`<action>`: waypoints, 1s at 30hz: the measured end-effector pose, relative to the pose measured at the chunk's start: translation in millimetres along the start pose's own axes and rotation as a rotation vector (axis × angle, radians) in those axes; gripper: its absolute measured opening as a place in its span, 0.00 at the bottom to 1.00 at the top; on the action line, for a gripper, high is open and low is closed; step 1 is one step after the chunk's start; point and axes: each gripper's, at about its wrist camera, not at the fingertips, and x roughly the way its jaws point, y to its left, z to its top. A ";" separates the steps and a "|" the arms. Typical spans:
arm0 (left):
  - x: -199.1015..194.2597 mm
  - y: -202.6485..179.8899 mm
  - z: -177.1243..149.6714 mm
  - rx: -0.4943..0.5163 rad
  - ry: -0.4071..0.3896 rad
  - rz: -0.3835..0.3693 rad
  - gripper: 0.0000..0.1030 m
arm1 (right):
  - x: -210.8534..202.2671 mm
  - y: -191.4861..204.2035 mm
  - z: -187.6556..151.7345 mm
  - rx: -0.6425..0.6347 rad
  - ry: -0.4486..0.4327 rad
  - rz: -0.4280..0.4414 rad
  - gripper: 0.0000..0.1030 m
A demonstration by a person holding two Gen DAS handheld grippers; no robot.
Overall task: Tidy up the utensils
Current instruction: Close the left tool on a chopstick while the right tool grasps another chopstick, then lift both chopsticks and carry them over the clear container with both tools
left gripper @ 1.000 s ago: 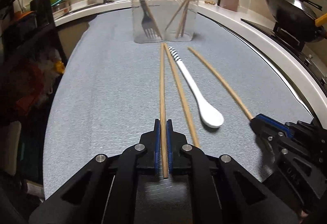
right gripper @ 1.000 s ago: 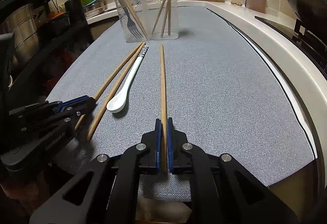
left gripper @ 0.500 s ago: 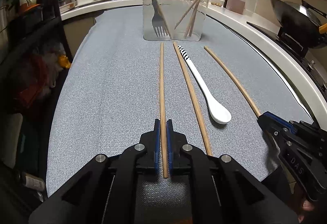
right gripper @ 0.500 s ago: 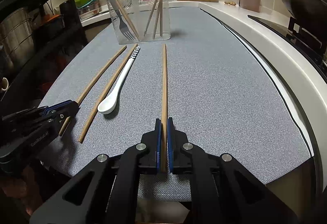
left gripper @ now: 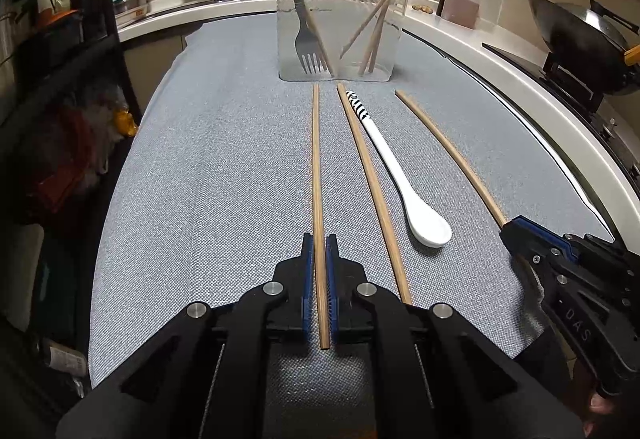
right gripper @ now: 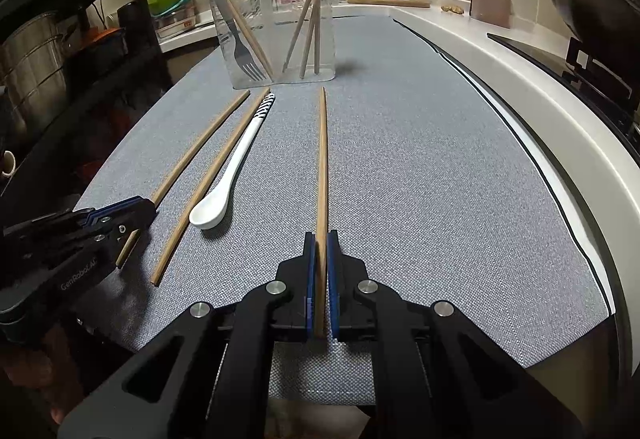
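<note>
Left gripper [left gripper: 319, 239] clamped on one wooden chopstick [left gripper: 316, 159] near its butt end; right gripper [right gripper: 320, 237] likewise clenched on a second chopstick [right gripper: 322, 159]. End grip leaves tips free, probably for dropping into the clear container [left gripper: 340, 19] ahead, already holding a fork [left gripper: 306, 27]. Third chopstick [left gripper: 372, 183] and white spoon [left gripper: 404, 183] lie loose between the held pair.
</note>
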 end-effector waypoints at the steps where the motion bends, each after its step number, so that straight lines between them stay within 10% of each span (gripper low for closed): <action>1: 0.0 0.3 0.1 0.000 0.000 -0.001 0.06 | 0.0 0.6 -0.1 0.000 0.000 -0.001 0.06; 21: -1.5 -0.6 1.6 0.009 -0.004 0.000 0.06 | -4.4 -0.7 4.6 0.005 -0.013 0.014 0.05; 30: -38.7 0.2 6.7 0.035 -0.135 -0.009 0.06 | -47.8 3.9 21.6 -0.027 -0.115 -0.004 0.05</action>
